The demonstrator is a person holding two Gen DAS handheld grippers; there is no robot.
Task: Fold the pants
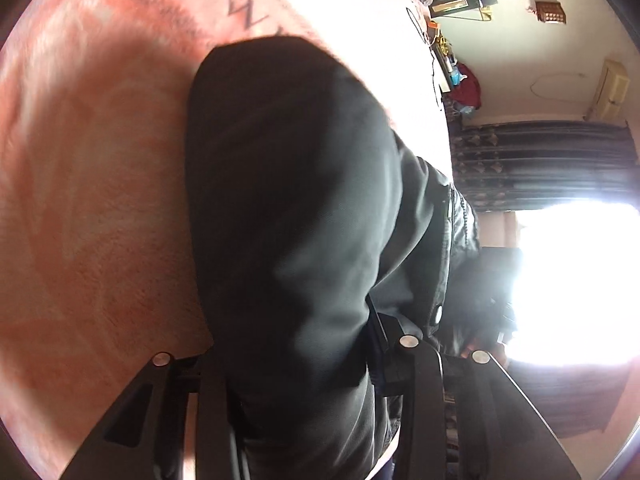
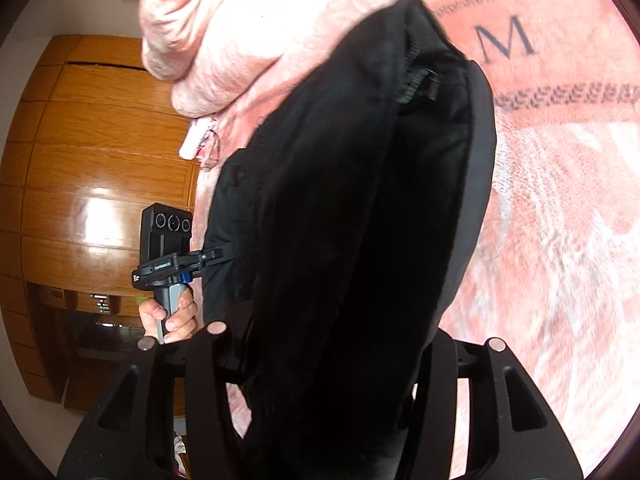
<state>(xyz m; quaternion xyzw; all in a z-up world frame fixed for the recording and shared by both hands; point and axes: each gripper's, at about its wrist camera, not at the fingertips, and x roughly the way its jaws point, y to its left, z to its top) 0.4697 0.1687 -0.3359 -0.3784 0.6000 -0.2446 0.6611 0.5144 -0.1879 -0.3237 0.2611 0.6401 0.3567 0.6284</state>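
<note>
A: Looking along the left wrist view, the left gripper (image 1: 304,412) clamps a bunch of the dark pants (image 1: 296,200), held above the pink blanket (image 1: 92,200).

B: Right wrist view: the right gripper (image 2: 340,380) pinches the pants too, over that blanket, probably to carry the fold across together.

**Fingertips buried in dark cloth**

In both wrist views the fingertips are covered by the pants (image 1: 304,208), so the pinch itself cannot be seen. Ahead of the jaws, the blanket (image 1: 100,184) is smeared by blur. The window (image 1: 576,280) beside the left gripper (image 1: 304,412) is washed out to white.
</note>
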